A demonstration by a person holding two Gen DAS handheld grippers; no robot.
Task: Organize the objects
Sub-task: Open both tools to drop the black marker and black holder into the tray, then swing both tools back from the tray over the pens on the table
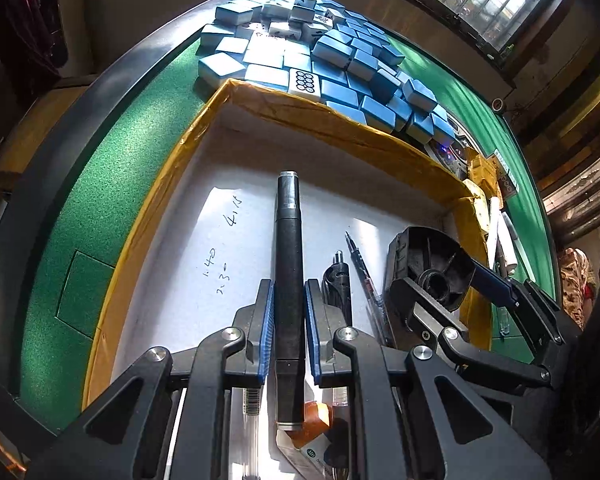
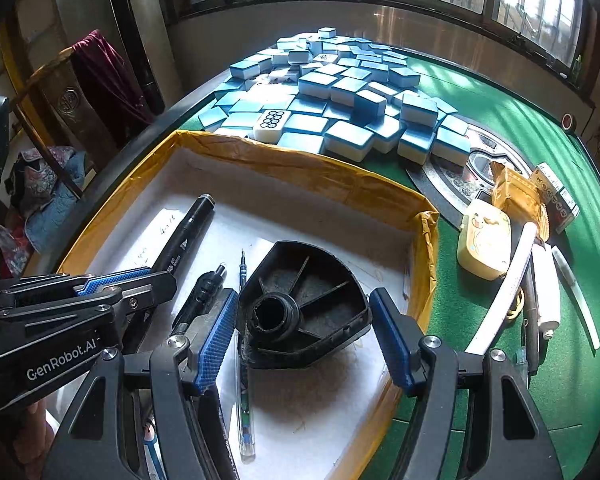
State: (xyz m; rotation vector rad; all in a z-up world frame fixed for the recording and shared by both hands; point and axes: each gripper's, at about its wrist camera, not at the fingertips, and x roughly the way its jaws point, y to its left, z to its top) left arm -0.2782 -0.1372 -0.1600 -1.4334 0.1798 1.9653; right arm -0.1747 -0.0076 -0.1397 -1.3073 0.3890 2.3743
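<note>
Carrying a black marker (image 1: 289, 280) clamped lengthwise, the left gripper (image 1: 288, 320) hangs over the yellow-rimmed box (image 1: 340, 120); the right gripper (image 2: 304, 332) straddles the black half-round part (image 2: 308, 300) (contact unclear). Next: release both inside, short of the tiles (image 2: 340, 92).

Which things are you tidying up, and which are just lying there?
Being tidied:
- black marker, held by the left gripper
- black half-round plastic piece, between the right gripper's pads
- pens in the cardboard box

Just lying about:
- mahjong tiles
- yellow case
</note>
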